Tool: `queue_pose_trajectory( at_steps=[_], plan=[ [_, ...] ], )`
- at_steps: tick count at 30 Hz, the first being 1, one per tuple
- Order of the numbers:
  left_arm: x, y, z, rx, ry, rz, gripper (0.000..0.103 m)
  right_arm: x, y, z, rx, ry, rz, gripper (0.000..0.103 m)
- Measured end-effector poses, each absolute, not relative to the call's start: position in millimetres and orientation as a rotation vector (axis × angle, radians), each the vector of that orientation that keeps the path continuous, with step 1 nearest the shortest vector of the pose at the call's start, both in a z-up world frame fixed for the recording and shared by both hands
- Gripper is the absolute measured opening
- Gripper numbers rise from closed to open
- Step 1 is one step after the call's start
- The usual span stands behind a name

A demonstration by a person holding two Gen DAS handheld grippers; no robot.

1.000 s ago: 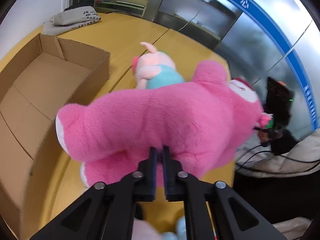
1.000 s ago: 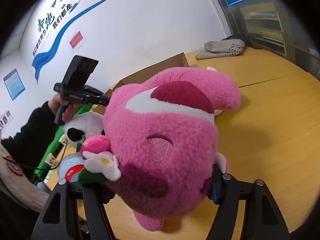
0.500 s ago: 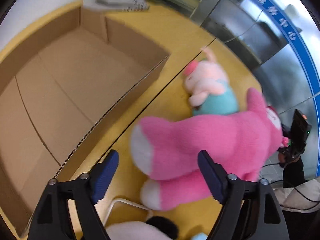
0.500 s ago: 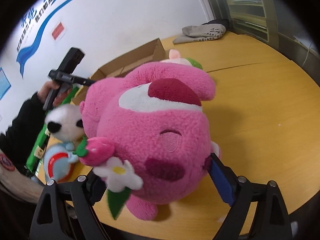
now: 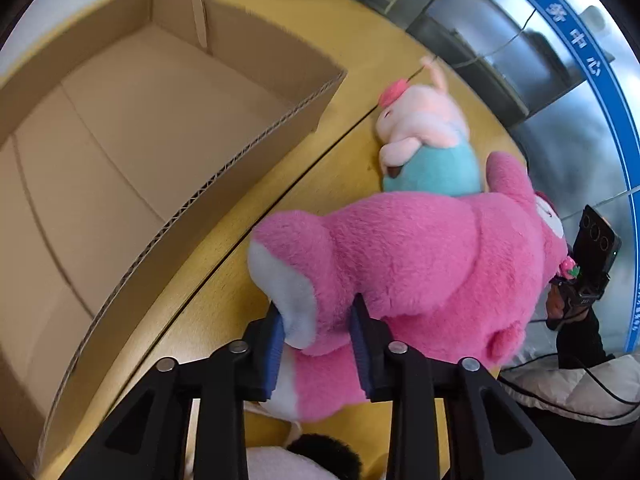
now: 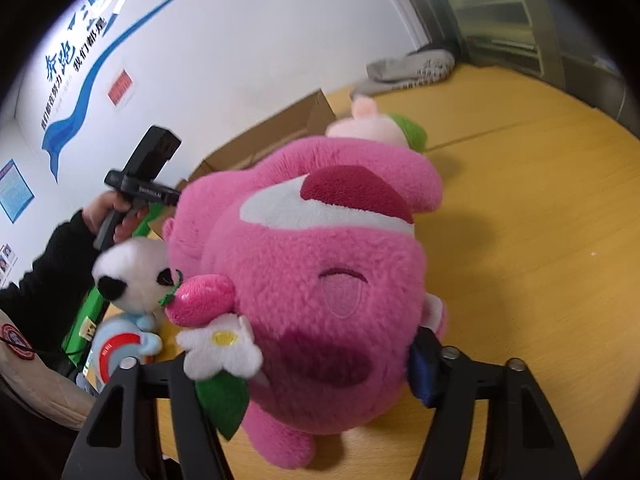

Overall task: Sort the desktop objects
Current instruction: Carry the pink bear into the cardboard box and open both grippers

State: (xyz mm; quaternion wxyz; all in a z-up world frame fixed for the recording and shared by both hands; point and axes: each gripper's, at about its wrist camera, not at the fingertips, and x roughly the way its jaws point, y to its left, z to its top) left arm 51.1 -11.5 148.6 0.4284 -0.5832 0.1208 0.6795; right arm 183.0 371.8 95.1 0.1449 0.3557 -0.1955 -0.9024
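Fluffy pink plush bear (image 5: pixel 420 256), corrugated cardboard box (image 5: pixel 120 128), smooth wooden table (image 6: pixel 520 208).

We count three plush toys: one pink bear (image 5: pixel 420 256), one piglet in a teal outfit (image 5: pixel 430 148) at upper right, one panda (image 6: pixel 132 272) at left. We count one cardboard box (image 5: pixel 132 128), upper left, and one folded grey cloth (image 6: pixel 412 66).

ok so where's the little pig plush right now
In the left wrist view the pig plush lies on the yellow table, right of the cardboard box and just behind the big pink bear.
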Motion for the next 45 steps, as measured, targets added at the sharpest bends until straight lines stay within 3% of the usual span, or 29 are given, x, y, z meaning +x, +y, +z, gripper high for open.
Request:
queue_pose_trajectory(
  at_steps=[7, 12, 16, 20, 24, 33, 34, 35, 37, 43, 45],
  plan=[
    [86.8, -81.0, 250.9, -1.239, 0.209, 1.892, 0.027, 179.4, 363.0, 168.3, 0.848, -0.472, -2.619, 0.061],
    [47.7, -134.2, 309.2, -1.118, 0.107, 2.062, 0.027, 115.5, 340.6, 246.4, 0.694, -0.278, -2.568, 0.061],
    [-6.9, -189.6, 320.8, -1.085, 0.005, 2.208, 0.027, 23.5, 300.8, 299.3, 0.663, -0.080, -2.471, 0.061],
    [-117.2, -177.6, 290.0, -1.107, -0.113, 2.327, 0.027, -83.3, 258.5, 325.9, 0.690, 0.015, -2.345, 0.061],
    [-179.5, -207.9, 269.6, -1.194, -0.229, 2.405, 0.027, -180.9, 224.5, 313.0, 0.778, -0.004, -2.240, 0.062],
    [-308.5, -205.8, 162.9, -1.483, -0.270, 2.383, 0.026, -321.1, 201.6, 182.6, 1.069, -0.162, -2.191, 0.062],
    [-317.0, -195.7, 152.7, -1.501, -0.268, 2.374, 0.022, -327.8, 202.3, 170.9, 1.100, -0.176, -2.196, 0.062],
    [-325.4, -186.4, 142.8, -1.518, -0.270, 2.360, 0.000, -334.1, 203.1, 159.1, 1.132, -0.191, -2.202, 0.062],
    [-335.3, -174.7, 132.6, -1.515, -0.277, 2.314, 0.000, -343.4, 205.0, 138.3, 1.194, -0.218, -2.210, 0.062],
    [-339.7, -143.1, 133.5, -1.463, -0.104, 2.378, 0.000, -344.9, 204.8, 123.9, 1.199, -0.193, -2.265, 0.072],
    [-338.2, -142.9, 136.9, -1.438, -0.110, 2.386, 0.003, -349.3, 205.5, 123.4, 1.201, -0.173, -2.344, 0.082]
  ],
)
